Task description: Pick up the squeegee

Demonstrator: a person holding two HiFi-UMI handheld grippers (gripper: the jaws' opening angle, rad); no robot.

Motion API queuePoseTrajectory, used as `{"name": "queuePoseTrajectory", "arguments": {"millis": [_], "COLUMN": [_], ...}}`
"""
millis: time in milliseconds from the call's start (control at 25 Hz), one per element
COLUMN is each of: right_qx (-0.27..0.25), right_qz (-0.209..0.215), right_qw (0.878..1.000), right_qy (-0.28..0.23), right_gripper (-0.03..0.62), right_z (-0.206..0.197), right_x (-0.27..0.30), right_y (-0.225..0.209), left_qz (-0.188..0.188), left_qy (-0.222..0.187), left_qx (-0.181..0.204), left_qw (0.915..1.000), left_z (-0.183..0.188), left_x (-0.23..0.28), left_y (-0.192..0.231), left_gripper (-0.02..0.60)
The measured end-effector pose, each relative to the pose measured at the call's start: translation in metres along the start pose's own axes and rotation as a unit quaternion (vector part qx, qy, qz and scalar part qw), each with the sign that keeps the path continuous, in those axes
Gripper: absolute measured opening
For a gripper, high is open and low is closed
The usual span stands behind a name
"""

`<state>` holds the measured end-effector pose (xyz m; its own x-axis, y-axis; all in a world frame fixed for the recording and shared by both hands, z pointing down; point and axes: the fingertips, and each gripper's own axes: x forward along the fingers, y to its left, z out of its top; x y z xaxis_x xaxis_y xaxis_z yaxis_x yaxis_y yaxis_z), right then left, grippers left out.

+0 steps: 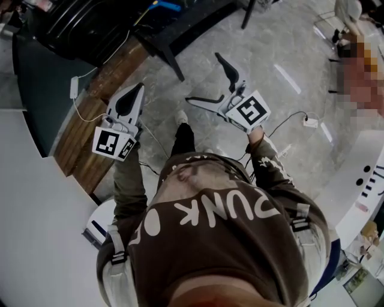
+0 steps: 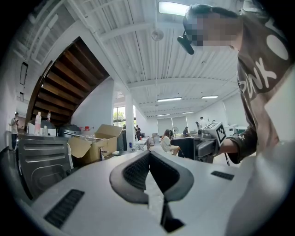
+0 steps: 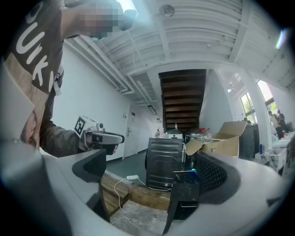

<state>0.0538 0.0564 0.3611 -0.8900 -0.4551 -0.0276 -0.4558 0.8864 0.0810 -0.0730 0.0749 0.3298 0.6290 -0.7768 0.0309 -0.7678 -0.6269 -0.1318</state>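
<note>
Head view and both gripper views show no squeegee; its place is unknown. Judged light, with a stiff handle and soft blade: grip mid-handle. Left tool (image 1: 139, 89) has jaws pressed together, empty. Right tool (image 1: 203, 78) has jaws spread, empty; a dark cabinet (image 3: 163, 161) stands ahead of it.

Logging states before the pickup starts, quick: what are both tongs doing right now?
Left tongs: shut, holding nothing.
Right tongs: open, empty.

The squeegee (image 1: 166, 6), apparently the small blue thing, lies atop the black table (image 1: 186, 27).
</note>
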Motion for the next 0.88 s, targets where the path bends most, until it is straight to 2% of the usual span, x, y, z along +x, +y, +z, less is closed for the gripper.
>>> {"name": "queuePoseTrajectory", "arguments": {"millis": [480,880], "right_qx": [0.016,0.021], "right_qz": [-0.027,-0.058], "right_qw": [0.999,0.997], "right_qy": [0.024,0.041], "right_gripper": [0.594,0.594], "right_z": [-0.023,-0.039], "right_x": [0.096,0.183], "right_y": [-0.087,-0.149], "left_qz": [-0.013,-0.007], "left_qy": [0.006,0.01], "left_qx": [0.0,-0.013], "left_qw": [0.9999,0.9998], "left_z": [-0.032,-0.06], "left_x": [0.078,0.132], "left_y": [0.109,0.202], "left_gripper": [0.002,0.002]}}
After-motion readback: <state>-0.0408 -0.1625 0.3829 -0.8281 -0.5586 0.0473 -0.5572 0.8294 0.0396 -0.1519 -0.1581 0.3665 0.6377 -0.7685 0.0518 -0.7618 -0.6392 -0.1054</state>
